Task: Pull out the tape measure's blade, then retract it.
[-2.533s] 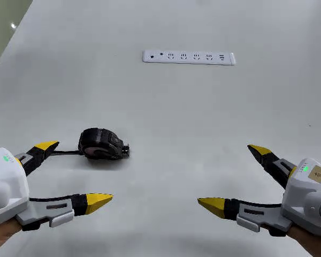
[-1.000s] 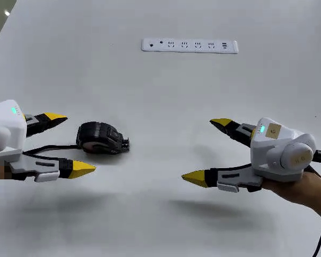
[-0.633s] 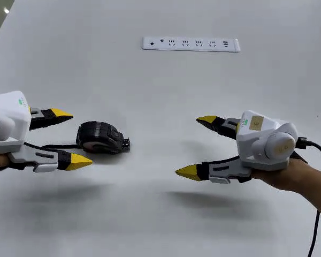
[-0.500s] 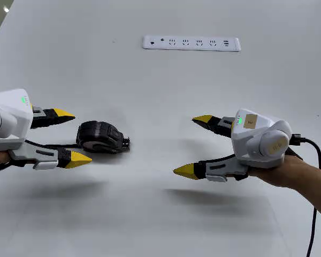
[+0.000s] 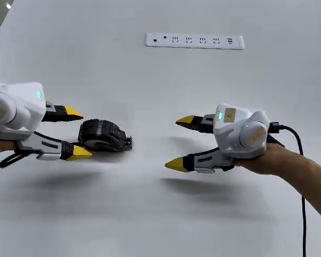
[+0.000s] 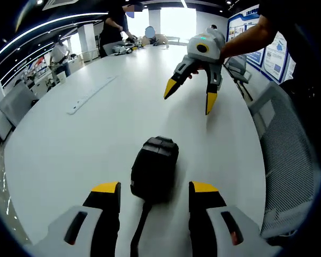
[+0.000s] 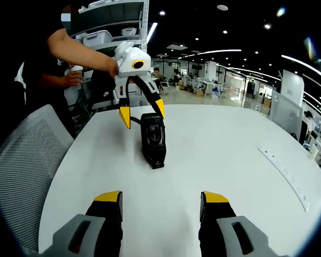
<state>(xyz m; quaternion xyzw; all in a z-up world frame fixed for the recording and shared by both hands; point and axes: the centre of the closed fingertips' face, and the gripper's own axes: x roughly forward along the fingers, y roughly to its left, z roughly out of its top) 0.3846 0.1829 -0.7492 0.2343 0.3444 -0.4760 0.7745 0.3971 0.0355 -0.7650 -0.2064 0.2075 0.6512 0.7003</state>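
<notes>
While the tape measure (image 5: 102,135) lies on the counter (image 5: 150,85) at the tips of the open left claw (image 5: 78,133), slide that claw round its black body and squeeze firmly. The right claw (image 5: 173,143), open too, should then pinch the blade tip (image 5: 128,143).

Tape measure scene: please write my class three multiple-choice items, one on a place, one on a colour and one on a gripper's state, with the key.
1. Where does the tape measure lie?
A. just ahead of the left gripper
B. on a chair
C. on the floor

2. What colour are the fingertips?
A. red
B. yellow
C. blue

3. The right gripper is:
A. shut on the tape measure
B. shut, empty
C. open, empty

Key:
1. A, it sits on the white table at that gripper's tips.
2. B, all four tips show yellow.
3. C, its fingers stand apart with nothing between them.
</notes>
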